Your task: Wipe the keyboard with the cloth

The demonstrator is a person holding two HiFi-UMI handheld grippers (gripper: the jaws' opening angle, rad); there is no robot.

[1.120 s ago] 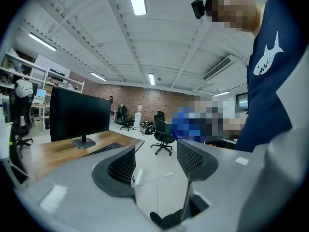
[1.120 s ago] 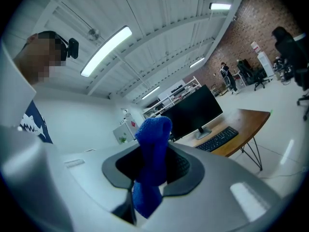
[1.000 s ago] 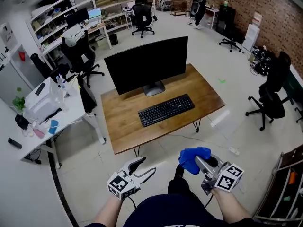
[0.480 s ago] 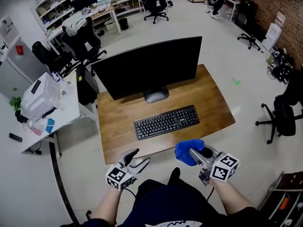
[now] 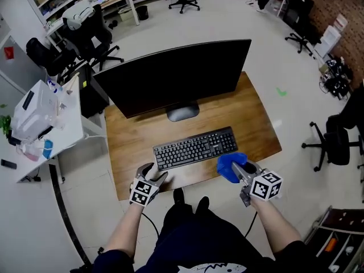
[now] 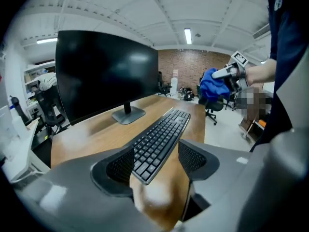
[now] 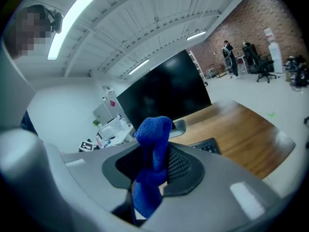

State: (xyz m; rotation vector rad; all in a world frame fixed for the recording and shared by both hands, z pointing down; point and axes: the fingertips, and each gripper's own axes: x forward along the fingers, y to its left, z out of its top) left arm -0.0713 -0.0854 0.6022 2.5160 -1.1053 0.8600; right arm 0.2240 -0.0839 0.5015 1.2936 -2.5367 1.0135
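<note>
While left gripper [image 5: 153,174] wide, empty near keyboard [image 5: 195,147], right gripper [image 5: 235,166] tight on cloth [image 5: 226,165].

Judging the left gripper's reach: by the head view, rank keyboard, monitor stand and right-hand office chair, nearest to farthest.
1. Keyboard, just ahead of the left gripper.
2. Monitor stand, behind the keyboard.
3. Office chair, far right on the floor.

Bright ceiling strip lighting; fisheye-warped edges, sharp.
</note>
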